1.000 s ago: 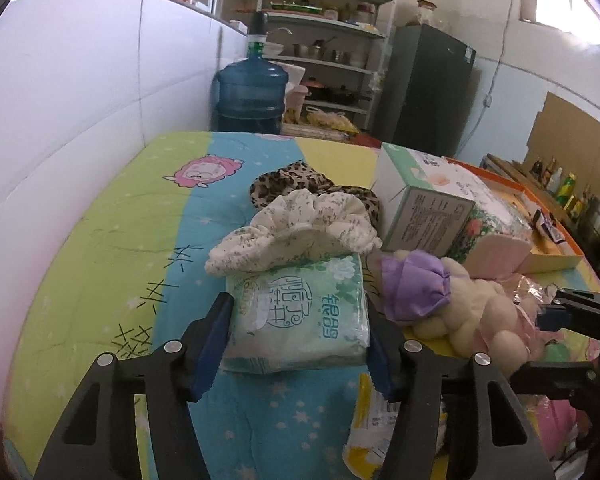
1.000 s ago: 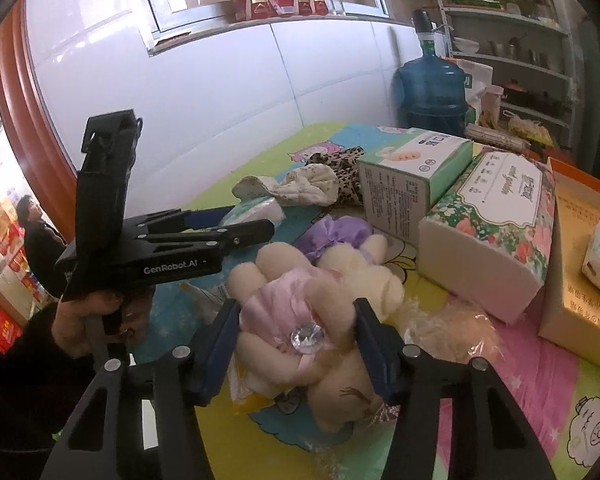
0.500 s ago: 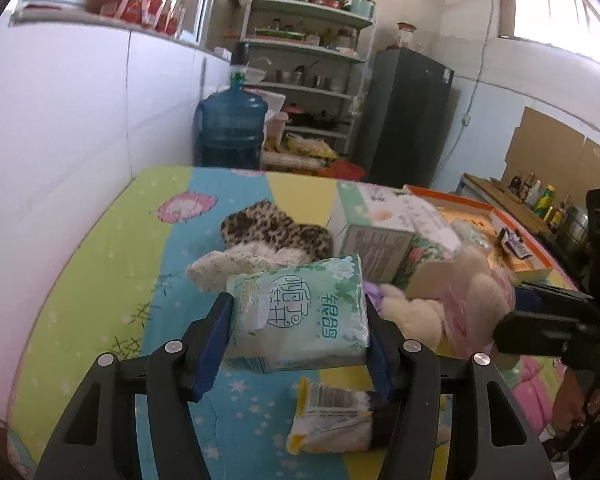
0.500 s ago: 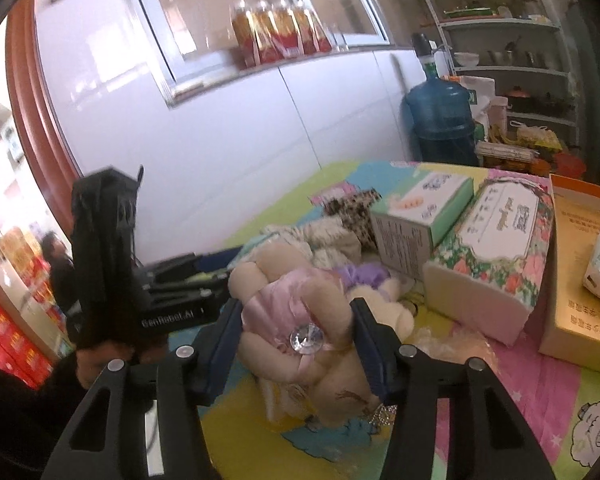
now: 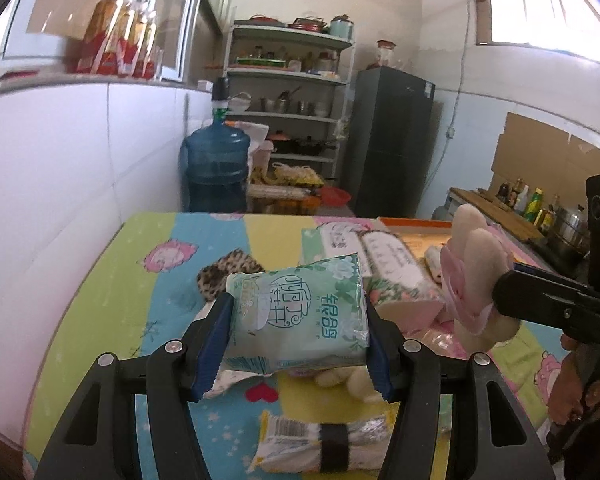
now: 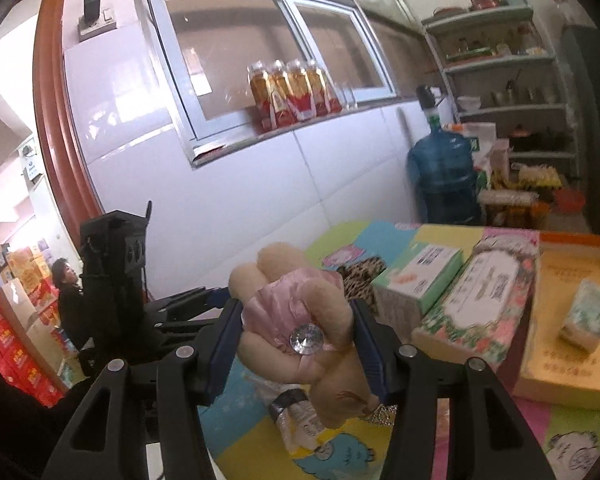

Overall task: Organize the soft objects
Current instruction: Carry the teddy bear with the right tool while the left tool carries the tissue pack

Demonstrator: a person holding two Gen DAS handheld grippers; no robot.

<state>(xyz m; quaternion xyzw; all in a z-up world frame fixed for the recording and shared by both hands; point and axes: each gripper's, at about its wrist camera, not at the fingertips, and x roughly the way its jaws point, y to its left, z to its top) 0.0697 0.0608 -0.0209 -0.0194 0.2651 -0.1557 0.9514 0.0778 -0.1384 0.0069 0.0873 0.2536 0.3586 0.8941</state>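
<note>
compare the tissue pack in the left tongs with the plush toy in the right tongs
The tissue pack is a flat, green, printed plastic packet; the plush toy is lumpy, beige and fuzzy, with a pink satin dress and a gem. The pack keeps its slab shape; the toy bulges around the pads. Both are clamped and lifted off the table.

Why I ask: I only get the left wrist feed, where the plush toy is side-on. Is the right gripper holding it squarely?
Observer: Yes. The right gripper has its jaws shut on either side of the plush toy, across its pink dress.
Operator: Anything hard near the pads?
Observer: A clear gem sits on the front of the dress, between the jaws and apart from both pads.
Operator: Anyone nearby?
Observer: A person in dark clothes stands far off, beside stacked red boxes.
</note>
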